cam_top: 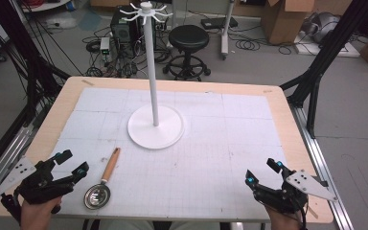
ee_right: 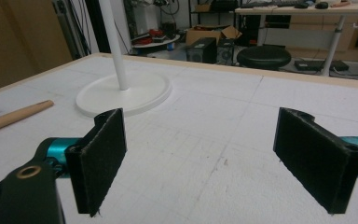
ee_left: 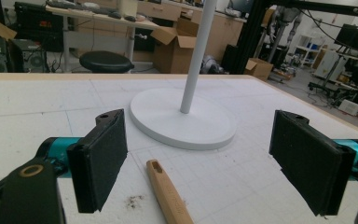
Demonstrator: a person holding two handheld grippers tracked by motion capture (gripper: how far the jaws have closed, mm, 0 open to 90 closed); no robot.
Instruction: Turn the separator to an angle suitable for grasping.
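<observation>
The strainer (cam_top: 101, 184) lay flat on the desk (cam_top: 287, 143) near its front left, its round metal bowl toward the person and its wooden handle (ee_left: 168, 193) slanting away toward the stand (cam_top: 154, 125). Nothing held it. The left gripper (cam_top: 71, 162) sat just to its left, close to the bowl but apart from it, with its fingers (ee_left: 100, 161) spread wide and nothing between them; in the left gripper view the handle's holed tip lay on the desk in the gap between the two pads, lower than them and touching neither. The left hand (cam_top: 37, 211) came in from the bottom edge and held that gripper low over the white gridded mat (cam_top: 220, 158). Beyond the handle stood the stand, a white round base with a thin upright pole and a ring of hooks at its top, about mid-desk and well apart from the strainer. The right gripper (cam_top: 263, 171) was at the front right corner, far from the strainer, its fingers (ee_right: 314, 158) likewise spread wide and empty, pointing across the mat toward the stand; in the right gripper view the handle showed at the far left edge. Behind the desk, on the floor, stood a black stool (cam_top: 189, 40), cardboard boxes (cam_top: 282, 19) and loose cables.
</observation>
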